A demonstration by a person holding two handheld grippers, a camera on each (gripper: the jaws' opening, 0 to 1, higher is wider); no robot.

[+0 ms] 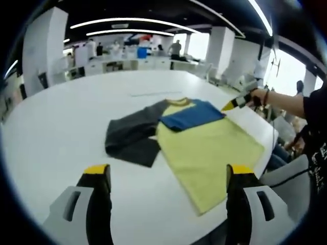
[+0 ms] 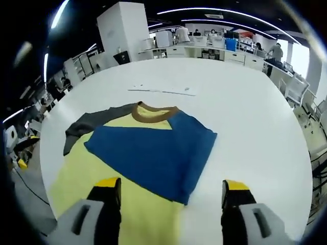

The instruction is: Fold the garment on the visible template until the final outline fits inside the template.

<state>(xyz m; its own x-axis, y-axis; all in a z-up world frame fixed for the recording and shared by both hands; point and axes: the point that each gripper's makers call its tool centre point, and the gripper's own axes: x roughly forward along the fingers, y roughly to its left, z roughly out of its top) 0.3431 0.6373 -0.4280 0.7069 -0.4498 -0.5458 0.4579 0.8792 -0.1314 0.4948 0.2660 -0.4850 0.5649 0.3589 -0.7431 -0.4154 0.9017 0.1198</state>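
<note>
Garment [image 1: 204, 148] of soft knit cloth is lying flat on the smooth white round table [image 1: 61, 122], its dark grey sleeve [image 1: 130, 135] spreading out to the left of the pale yellow body and its blue sleeve [image 1: 193, 115] lying folded across the chest below the brown ribbed collar [image 2: 153, 112]. Left gripper [image 1: 168, 181] is hovering over the near table edge with its yellow-tipped black jaws standing wide and gripping nothing. Right gripper [image 2: 171, 196] is hanging just above the blue sleeve's folded edge, jaws likewise spread wide and bare.
</note>
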